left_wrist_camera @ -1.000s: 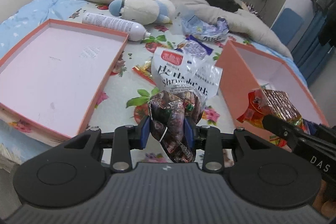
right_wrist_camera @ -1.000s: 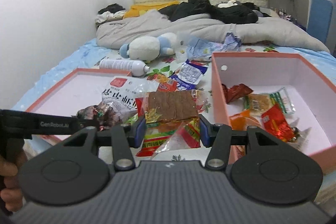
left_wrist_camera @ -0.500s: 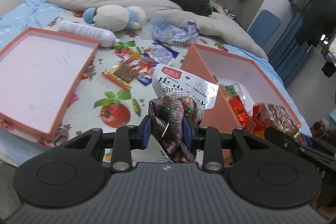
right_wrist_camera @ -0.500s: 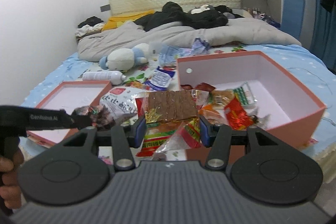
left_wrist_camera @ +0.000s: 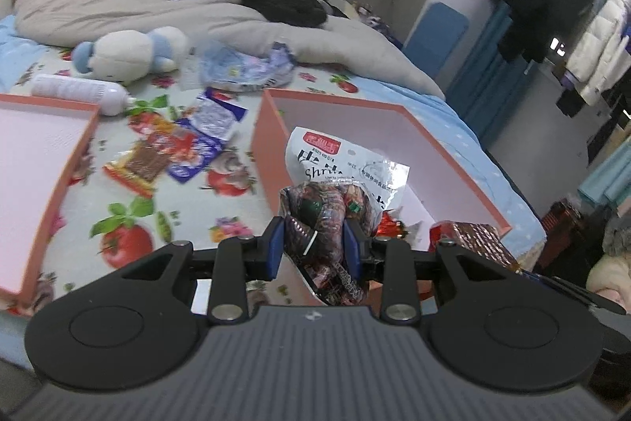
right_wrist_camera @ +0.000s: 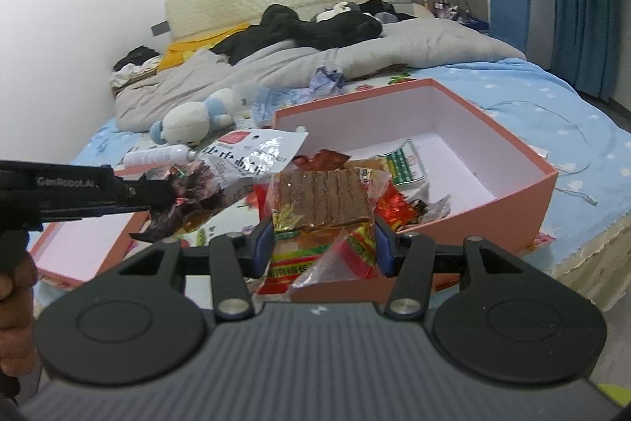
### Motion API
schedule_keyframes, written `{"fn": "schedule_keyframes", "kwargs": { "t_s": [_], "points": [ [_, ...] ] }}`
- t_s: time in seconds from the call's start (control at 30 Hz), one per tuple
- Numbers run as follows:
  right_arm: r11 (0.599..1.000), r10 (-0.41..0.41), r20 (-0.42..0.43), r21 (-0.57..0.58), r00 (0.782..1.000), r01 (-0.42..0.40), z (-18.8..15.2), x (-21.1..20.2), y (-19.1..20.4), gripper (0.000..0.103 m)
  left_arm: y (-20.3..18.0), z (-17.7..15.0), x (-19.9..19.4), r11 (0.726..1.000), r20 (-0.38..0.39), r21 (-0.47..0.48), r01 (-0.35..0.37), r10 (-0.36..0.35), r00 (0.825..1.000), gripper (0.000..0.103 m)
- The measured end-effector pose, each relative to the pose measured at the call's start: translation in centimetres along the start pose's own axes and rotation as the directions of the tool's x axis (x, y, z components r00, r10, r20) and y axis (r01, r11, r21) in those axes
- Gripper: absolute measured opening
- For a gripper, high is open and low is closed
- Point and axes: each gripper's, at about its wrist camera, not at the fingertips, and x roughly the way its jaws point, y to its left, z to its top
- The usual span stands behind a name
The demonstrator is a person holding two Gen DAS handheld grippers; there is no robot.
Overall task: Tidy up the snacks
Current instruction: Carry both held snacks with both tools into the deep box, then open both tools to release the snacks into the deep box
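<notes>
Left wrist: shrimp snack bag [left_wrist_camera: 347, 164] label reads "Shri…".

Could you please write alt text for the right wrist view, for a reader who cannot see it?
The right hand-held gripper is shut on a red snack packet above the near edge of an open pink box holding other snacks, on a cluttered bed. At left, the left hand-held gripper holds a white shrimp-snack bag.
</notes>
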Motion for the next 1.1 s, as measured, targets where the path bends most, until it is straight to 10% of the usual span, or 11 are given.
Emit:
{"fn": "schedule_keyframes", "kwargs": {
  "t_s": [1.1],
  "points": [
    [0.987,-0.076,-0.134,0.127,0.988,0.094,4.4,16.3,-11.3,0.059,-4.6,10.1,23.7,0.981,-0.164,0.161,0.108,-0.081,0.983,0.038]
  ]
}}
